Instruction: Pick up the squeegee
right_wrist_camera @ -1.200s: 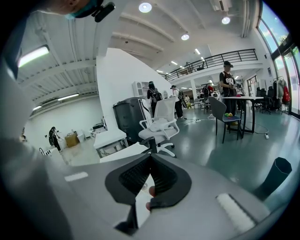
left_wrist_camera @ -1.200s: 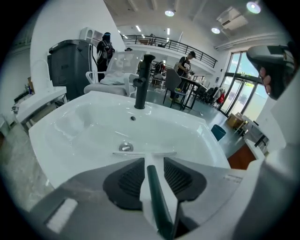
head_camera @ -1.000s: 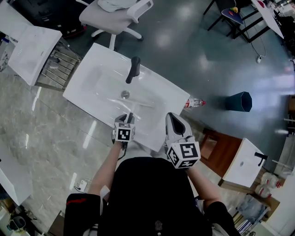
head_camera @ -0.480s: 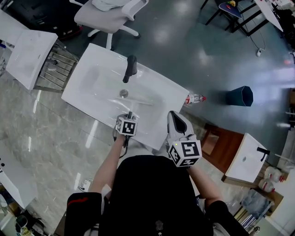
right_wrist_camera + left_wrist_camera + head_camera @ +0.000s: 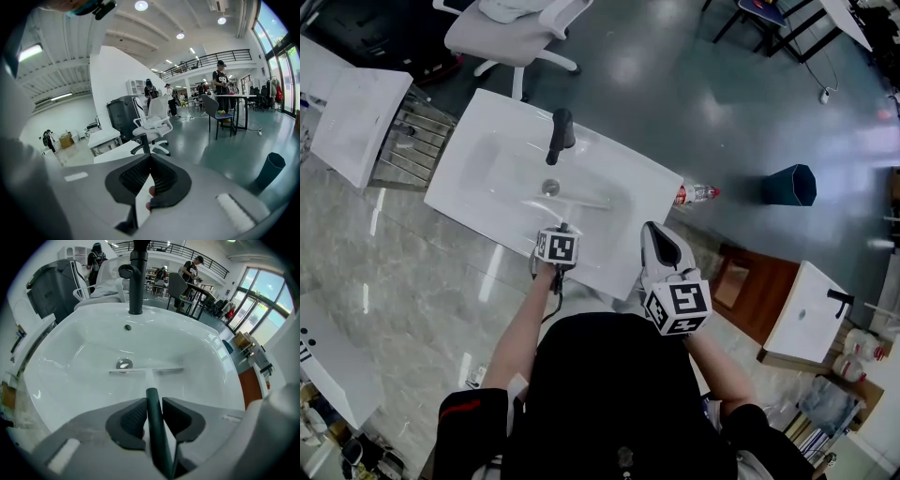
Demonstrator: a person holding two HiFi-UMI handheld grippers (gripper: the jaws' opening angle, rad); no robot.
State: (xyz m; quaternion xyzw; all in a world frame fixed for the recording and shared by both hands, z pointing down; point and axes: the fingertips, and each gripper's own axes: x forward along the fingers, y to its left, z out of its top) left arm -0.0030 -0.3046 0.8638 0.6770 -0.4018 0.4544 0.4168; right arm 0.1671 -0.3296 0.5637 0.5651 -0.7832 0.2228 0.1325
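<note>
The squeegee (image 5: pixel 146 371) lies in the white sink (image 5: pixel 487 122), its clear blade across the basin just in front of the drain (image 5: pixel 124 363) and its dark green handle (image 5: pixel 156 427) running back toward me. My left gripper (image 5: pixel 153 405) points steeply down over the sink's near rim. Its jaws have just been closing, and both pads now sit against the sides of the handle. In the head view this left gripper (image 5: pixel 563 231) is at the handle's near end. My right gripper (image 5: pixel 662 246) hovers beside the sink's near right corner, shut on nothing (image 5: pixel 149 179).
A black faucet (image 5: pixel 558 136) stands at the far side of the basin. A white office chair (image 5: pixel 516 28) is beyond the sink, and a plastic bottle (image 5: pixel 698 195) lies on the floor by its right corner. A dark bin (image 5: pixel 792 185) and other white basins (image 5: pixel 356 112) stand around.
The left gripper has sunk toward the basin's near rim and tipped further down over the squeegee handle. The right gripper has stayed where it was.
</note>
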